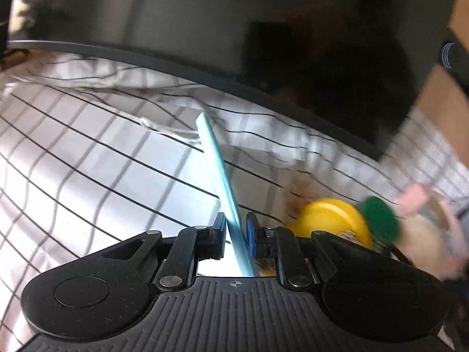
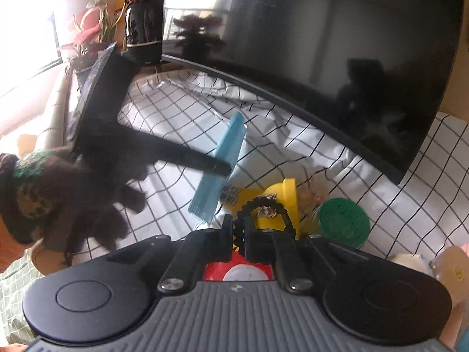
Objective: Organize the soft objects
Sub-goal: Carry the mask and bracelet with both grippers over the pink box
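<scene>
A: Left wrist view shows the left tool [image 1: 236,231] nearly closed, with a thin light-blue sheet [image 1: 218,170] edge-on between its fingers. The sheet seems to touch the blue pad [image 1: 250,236] on one side; whether the other finger presses it is hard to tell.

B: And from the right wrist view, that same sheet [image 2: 218,173] hangs above the checked cloth [image 2: 164,117] on the bench, crossed by the dark finger of the left tool [image 2: 217,168].

A: What about the right tool [image 2: 239,236]?

B: Closed tight on a black beaded cord [image 2: 265,204] that loops up from between its fingers. Something red and white [image 2: 244,272] lies under the tool, but what it is cannot be told.

A: Where are the soft things?

B: A dark brown plush toy [image 2: 58,193] with a green knit cap sits at the left, blurred. Ahead lie a yellow disc [image 2: 285,193] and, just beside it, a green round lid [image 2: 343,221].

A: A large black screen [image 1: 322,58] stands behind the cloth, and pale soft shapes [image 1: 425,228] blur at the right edge.
</scene>
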